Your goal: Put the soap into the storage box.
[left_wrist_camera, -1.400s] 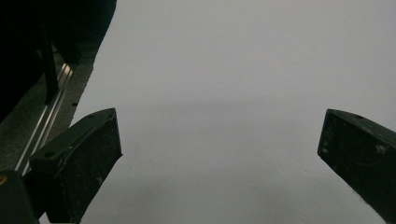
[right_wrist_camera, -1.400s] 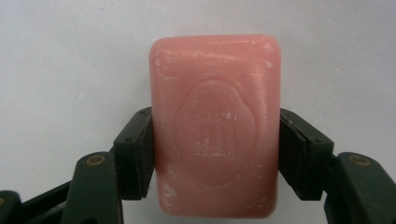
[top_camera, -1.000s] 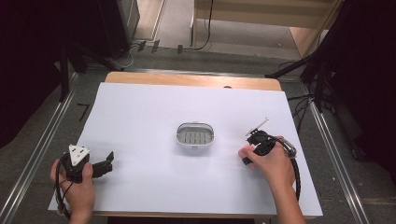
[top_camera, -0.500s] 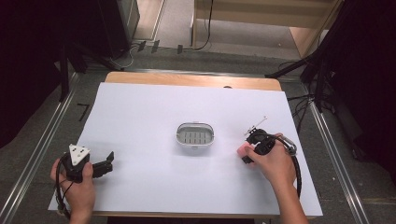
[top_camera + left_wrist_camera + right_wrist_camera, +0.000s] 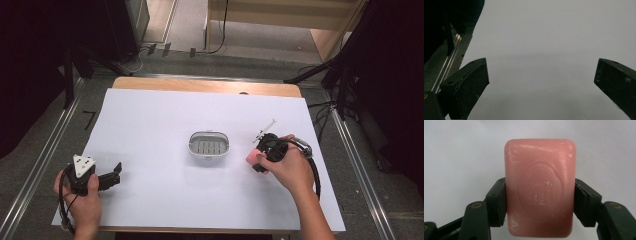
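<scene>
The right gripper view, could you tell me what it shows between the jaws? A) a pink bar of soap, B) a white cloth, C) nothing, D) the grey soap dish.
A: the right gripper has its jaws pressed against both sides of the pink bar of soap.

Premises: a lab or test room, not a home. Evidence: wooden tabletop [image 5: 205, 85] covered with a white sheet [image 5: 200, 120]; aluminium rails [image 5: 40, 165] along both sides; black stand legs [image 5: 345, 75]; cables [image 5: 220, 30] across a grey floor [image 5: 185, 62]; dark curtains [image 5: 30, 60] at the sides.
</scene>
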Demonstrator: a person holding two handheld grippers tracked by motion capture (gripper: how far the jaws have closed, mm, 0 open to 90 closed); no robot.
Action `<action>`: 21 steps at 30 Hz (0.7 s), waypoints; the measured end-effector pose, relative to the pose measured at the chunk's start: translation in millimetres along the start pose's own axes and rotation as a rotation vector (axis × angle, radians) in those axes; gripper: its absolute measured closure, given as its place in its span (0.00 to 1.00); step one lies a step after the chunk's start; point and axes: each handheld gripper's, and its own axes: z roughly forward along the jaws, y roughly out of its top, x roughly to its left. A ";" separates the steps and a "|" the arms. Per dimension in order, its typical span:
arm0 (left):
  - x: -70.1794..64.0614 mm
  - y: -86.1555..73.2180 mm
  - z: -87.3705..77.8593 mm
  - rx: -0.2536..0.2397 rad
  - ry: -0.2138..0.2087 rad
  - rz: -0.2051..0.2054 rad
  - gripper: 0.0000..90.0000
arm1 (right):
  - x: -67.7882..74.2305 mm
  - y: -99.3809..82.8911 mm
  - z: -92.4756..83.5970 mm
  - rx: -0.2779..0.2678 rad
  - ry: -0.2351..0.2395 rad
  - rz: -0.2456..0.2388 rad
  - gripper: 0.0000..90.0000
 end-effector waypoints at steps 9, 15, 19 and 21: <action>-0.3 0.0 0.1 0.001 0.002 0.001 0.00 | 1.6 14.8 -16.5 -0.046 0.018 -0.057 0.43; -0.4 0.0 -0.2 0.001 0.002 0.005 0.00 | 3.2 25.1 -24.4 -0.051 0.030 -0.101 0.43; -0.3 0.0 -0.1 0.001 0.002 0.005 0.00 | 3.5 31.3 -27.9 -0.064 0.043 -0.121 0.43; -0.3 0.0 -0.1 0.001 0.001 0.003 0.00 | 5.2 34.9 -29.7 -0.056 0.043 -0.130 0.43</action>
